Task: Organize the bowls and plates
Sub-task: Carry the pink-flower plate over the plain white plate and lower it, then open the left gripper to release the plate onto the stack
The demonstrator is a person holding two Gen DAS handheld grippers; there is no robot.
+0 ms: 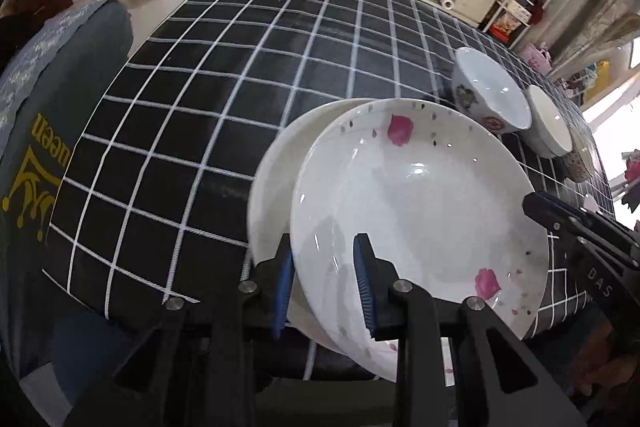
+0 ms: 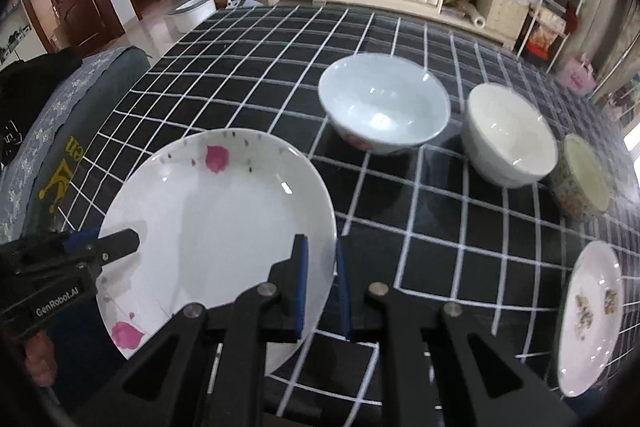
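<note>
Plain plate [image 1: 272,183] shows left-wrist only.

The plain white plate [image 1: 268,183] lies mostly hidden beneath the petal-patterned plate [image 1: 416,211]. At the far right, the speckled bowl [image 1: 578,165] is largely covered by the cream bowl [image 1: 548,127]. The right claw [image 1: 532,205] is cut off by the right edge.

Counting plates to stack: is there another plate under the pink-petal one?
Yes, the left wrist view shows a plain white plate under the pink-petal plate.
</note>
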